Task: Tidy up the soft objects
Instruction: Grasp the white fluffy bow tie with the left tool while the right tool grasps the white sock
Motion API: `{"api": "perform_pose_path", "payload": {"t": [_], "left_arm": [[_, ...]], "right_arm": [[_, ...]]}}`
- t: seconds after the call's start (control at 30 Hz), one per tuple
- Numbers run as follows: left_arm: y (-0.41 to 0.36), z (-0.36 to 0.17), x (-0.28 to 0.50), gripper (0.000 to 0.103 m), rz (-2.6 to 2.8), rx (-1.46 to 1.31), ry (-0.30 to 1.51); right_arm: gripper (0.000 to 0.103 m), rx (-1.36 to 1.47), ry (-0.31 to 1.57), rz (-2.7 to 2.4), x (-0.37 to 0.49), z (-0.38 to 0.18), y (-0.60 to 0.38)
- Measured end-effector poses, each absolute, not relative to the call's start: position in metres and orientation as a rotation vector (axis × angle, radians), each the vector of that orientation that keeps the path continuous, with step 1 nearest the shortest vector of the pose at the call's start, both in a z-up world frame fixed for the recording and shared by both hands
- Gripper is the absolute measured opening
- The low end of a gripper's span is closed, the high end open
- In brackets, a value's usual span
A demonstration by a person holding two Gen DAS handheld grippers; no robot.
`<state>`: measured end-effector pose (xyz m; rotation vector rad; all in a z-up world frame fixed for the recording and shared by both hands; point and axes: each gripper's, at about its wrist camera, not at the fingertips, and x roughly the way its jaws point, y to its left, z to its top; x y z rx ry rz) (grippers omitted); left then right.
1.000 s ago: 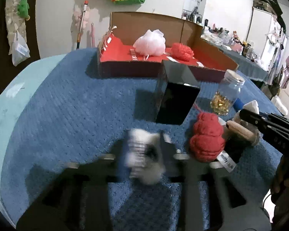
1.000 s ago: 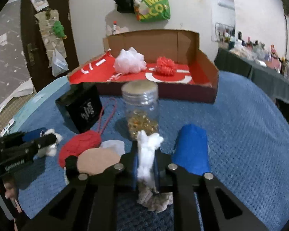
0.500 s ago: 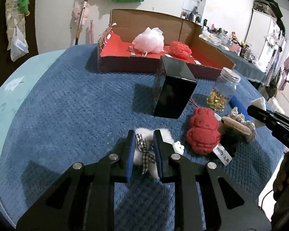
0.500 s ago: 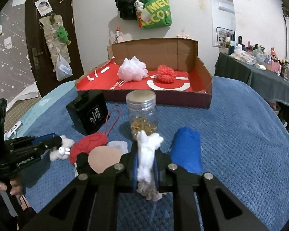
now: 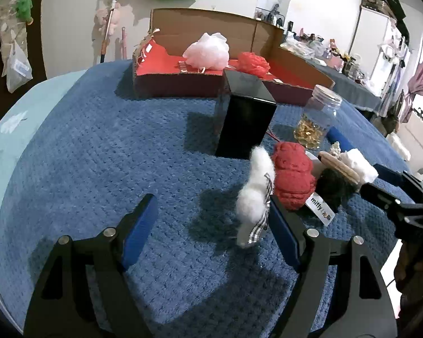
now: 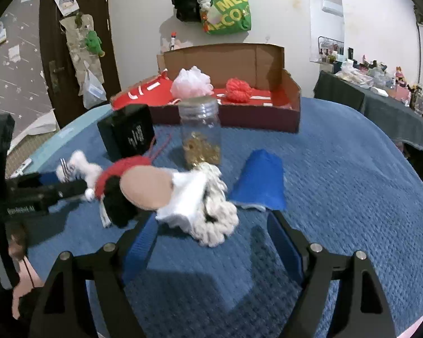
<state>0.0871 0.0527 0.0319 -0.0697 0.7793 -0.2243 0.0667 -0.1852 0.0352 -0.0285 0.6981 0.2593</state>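
With jaws just opened, the left gripper lets the white plush lean on its right finger at lower centre, and the right gripper frees the rope toy, both short of the cardboard box.

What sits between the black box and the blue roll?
The lidded glass jar of gold bits stands between the black box and the blue roll, clearest in the right wrist view.
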Motion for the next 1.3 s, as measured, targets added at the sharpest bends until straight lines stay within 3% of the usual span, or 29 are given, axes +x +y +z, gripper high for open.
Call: {"api": "perform_pose_path", "payload": {"t": [0.33,0.47,0.9,0.97,1.03,1.07,1.13,1.2,1.3], "left_arm": [[0.056,0.032,0.085,0.082,-0.243,-0.058,0.781],[0.063,0.034,0.083,0.091,-0.227,-0.055,0.771],[0.053,0.031,0.084,0.091,-0.25,0.013,0.775],[0.046,0.029,0.085,0.091,-0.254,0.04,0.774],[0.043,0.028,0.085,0.081,-0.258,0.049,0.774],[0.042,0.027,0.085,0.07,-0.256,0.058,0.776],[0.04,0.026,0.084,0.066,-0.259,0.078,0.77],[0.036,0.024,0.084,0.054,-0.267,0.105,0.777],[0.034,0.025,0.081,0.051,-0.274,0.124,0.765]], "right_arm": [[0.082,0.001,0.646,0.278,0.065,0.043,-0.187],[0.082,0.018,0.648,0.3,0.067,0.041,-0.186],[0.081,-0.052,0.627,0.294,0.076,0.046,-0.173],[0.075,-0.064,0.623,0.303,0.078,0.047,-0.169],[0.059,-0.089,0.625,0.305,0.079,0.045,-0.164],[0.055,-0.099,0.626,0.307,0.08,0.044,-0.163],[0.036,-0.116,0.642,0.315,0.082,0.04,-0.159],[0.024,-0.122,0.637,0.311,0.081,0.038,-0.158],[0.021,-0.106,0.63,0.314,0.078,0.038,-0.162]]}}
